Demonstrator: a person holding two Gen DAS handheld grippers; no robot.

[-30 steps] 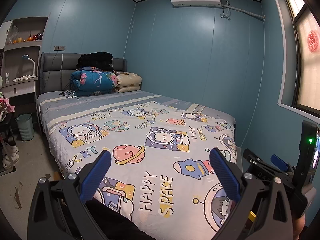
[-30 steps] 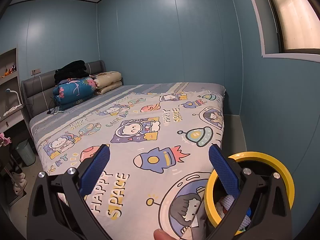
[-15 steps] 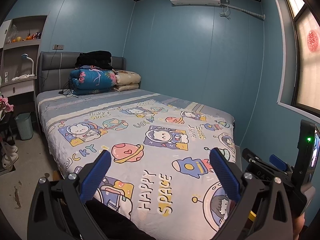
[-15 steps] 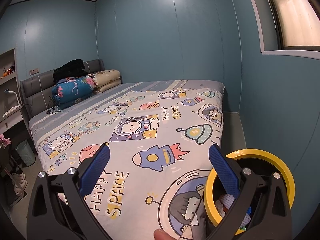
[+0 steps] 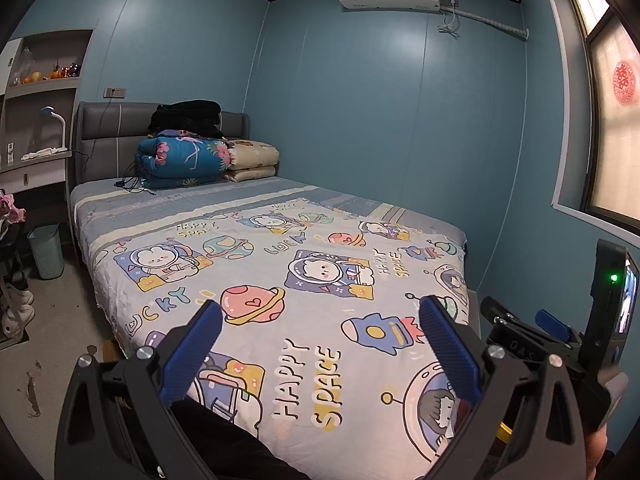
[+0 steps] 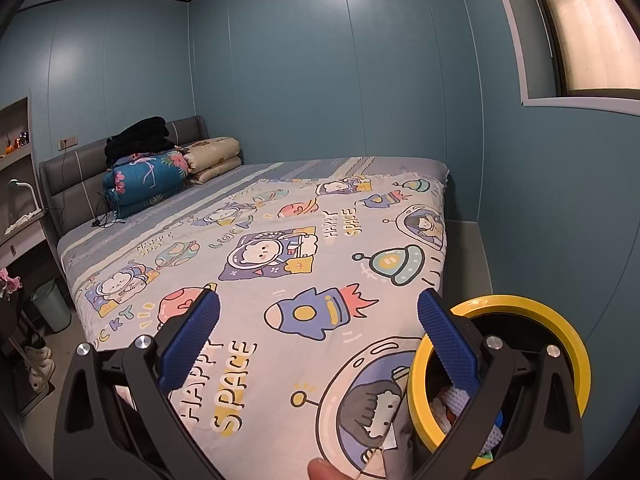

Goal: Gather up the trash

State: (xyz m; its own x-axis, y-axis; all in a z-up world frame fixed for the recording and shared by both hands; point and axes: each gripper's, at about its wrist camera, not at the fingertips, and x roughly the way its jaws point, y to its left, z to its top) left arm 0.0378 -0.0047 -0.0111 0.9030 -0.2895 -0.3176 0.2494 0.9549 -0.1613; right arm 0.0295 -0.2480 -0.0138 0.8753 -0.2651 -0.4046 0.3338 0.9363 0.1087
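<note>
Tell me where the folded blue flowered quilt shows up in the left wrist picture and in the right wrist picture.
Left wrist: blue flowered quilt sits upper left, at the head of the bed against the grey headboard.
Right wrist: the quilt lies at middle left, again by the headboard.
Shared landmark: the black bundle lying on top of it.
</note>
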